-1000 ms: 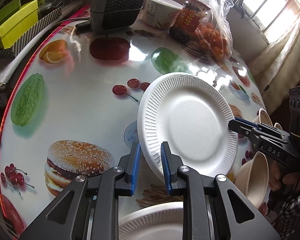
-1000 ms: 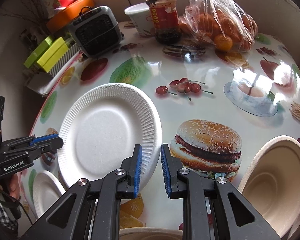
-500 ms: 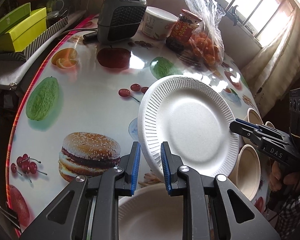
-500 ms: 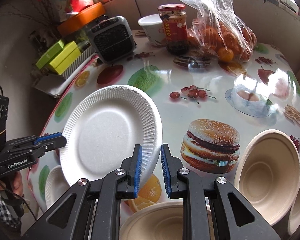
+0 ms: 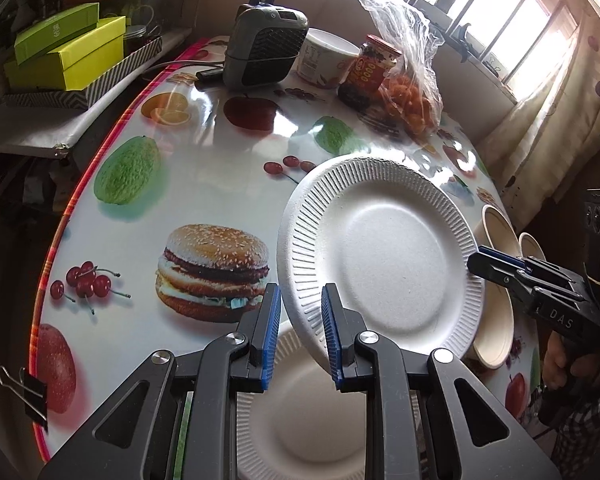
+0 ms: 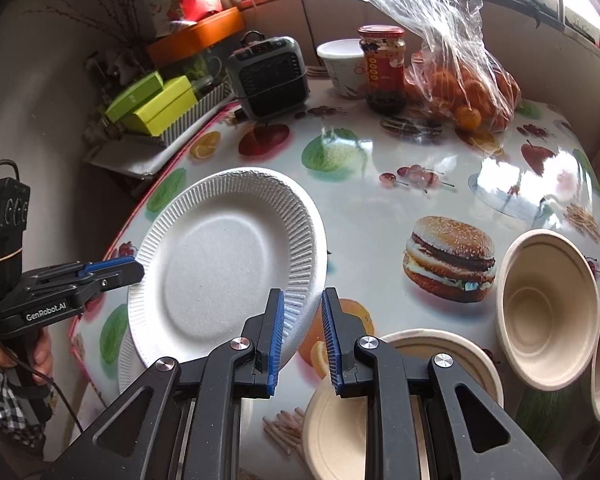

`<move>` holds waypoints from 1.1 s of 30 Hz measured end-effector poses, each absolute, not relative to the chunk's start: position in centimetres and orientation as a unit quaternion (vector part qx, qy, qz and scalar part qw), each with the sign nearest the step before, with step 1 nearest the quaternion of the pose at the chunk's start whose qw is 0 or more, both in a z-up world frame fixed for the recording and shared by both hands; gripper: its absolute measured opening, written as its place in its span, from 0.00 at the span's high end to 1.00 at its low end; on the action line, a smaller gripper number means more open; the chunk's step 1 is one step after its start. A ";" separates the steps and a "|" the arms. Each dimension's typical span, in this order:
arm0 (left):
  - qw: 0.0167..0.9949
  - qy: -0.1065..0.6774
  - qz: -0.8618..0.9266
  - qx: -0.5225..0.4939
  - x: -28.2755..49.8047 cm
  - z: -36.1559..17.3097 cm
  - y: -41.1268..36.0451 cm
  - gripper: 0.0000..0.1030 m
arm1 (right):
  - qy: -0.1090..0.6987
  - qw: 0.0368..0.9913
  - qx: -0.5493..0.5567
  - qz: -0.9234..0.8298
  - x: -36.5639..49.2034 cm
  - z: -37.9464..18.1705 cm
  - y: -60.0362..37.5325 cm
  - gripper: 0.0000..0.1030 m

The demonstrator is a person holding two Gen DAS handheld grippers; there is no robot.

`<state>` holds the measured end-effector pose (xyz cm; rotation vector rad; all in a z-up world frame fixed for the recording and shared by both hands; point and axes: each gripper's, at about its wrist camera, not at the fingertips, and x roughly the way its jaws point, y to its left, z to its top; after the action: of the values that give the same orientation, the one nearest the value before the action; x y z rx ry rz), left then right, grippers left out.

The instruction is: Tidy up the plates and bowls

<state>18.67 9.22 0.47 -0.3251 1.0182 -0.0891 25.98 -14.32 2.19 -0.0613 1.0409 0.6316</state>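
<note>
While the white paper plate point(image 5: 384, 264) hangs tilted above the table, each gripper pinches its ribbed rim: the left gripper point(image 5: 300, 332) is clamped on the near-left edge and the right gripper point(image 6: 302, 336) is clamped on the opposite edge, blue ridged pads against the fluted paper. The plate is round, matte and slightly grainy, with a smooth flat centre. Directly beneath it, a second paper plate point(image 5: 300, 420) of the same kind lies flat at the table's near edge. Toward the right gripper's side sit several beige moulded-fibre bowls point(image 6: 544, 308), deep, round and empty, one lying just under that gripper. The round table point(image 5: 204, 168) wears a glossy plastic cloth printed with burgers, cherries and fruit. At its far side stand a dark ribbed mini heater point(image 5: 264, 56), a white paper tub point(image 5: 324, 64), a red-labelled glass jar point(image 5: 368, 72) with dark contents, and a crinkled clear plastic bag point(image 6: 456, 68) holding oranges.
</note>
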 end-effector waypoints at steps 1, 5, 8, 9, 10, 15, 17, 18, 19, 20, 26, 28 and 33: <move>0.860 0.484 -0.042 -0.155 18.4 0.5 9.3 0.79 | 0.488 0.820 -0.030 0.298 25.6 2.2 -14.2 0.81; 0.861 0.482 -0.039 -0.156 16.9 0.5 9.6 0.79 | 0.486 0.819 -0.035 0.303 23.9 2.2 -13.8 0.81; 0.861 0.483 -0.037 -0.155 15.9 0.2 9.8 0.79 | 0.487 0.818 -0.034 0.306 22.8 2.1 -13.6 0.81; 0.860 0.484 -0.036 -0.156 15.6 0.1 9.9 0.79 | 0.488 0.817 -0.034 0.307 22.4 2.0 -13.5 0.81; 0.860 0.484 -0.036 -0.156 15.3 0.0 10.0 0.78 | 0.488 0.816 -0.034 0.307 22.1 1.9 -13.5 0.81; 0.858 0.487 -0.035 -0.160 13.8 -0.7 10.4 0.79 | 0.494 0.812 -0.033 0.309 20.7 1.2 -13.2 0.81; 0.856 0.489 -0.034 -0.162 13.3 -1.0 10.5 0.79 | 0.495 0.811 -0.034 0.310 20.1 0.9 -13.1 0.81; 0.856 0.490 -0.034 -0.162 13.0 -1.2 10.5 0.79 | 0.496 0.810 -0.035 0.311 19.8 0.8 -13.0 0.81; 0.855 0.492 -0.033 -0.161 12.8 -1.3 10.5 0.79 | 0.496 0.810 -0.037 0.311 19.5 0.7 -13.0 0.81; 0.854 0.493 -0.033 -0.161 12.5 -1.5 10.5 0.79 | 0.498 0.809 -0.037 0.311 19.3 0.5 -12.9 0.81; 0.851 0.499 -0.032 -0.164 11.4 -2.3 10.8 0.79 | 0.504 0.804 -0.041 0.312 17.9 -0.4 -12.6 0.81; 0.849 0.502 -0.031 -0.160 11.1 -2.6 10.7 0.78 | 0.507 0.802 -0.040 0.312 17.6 -0.8 -12.6 0.81; 0.845 0.509 -0.031 -0.162 10.6 -3.4 10.8 0.78 | 0.515 0.798 -0.042 0.309 17.0 -1.7 -12.5 0.81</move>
<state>10.63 10.82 -3.43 -0.3411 1.0740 -0.0656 17.00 -12.46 -1.71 -0.0903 1.1062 0.6636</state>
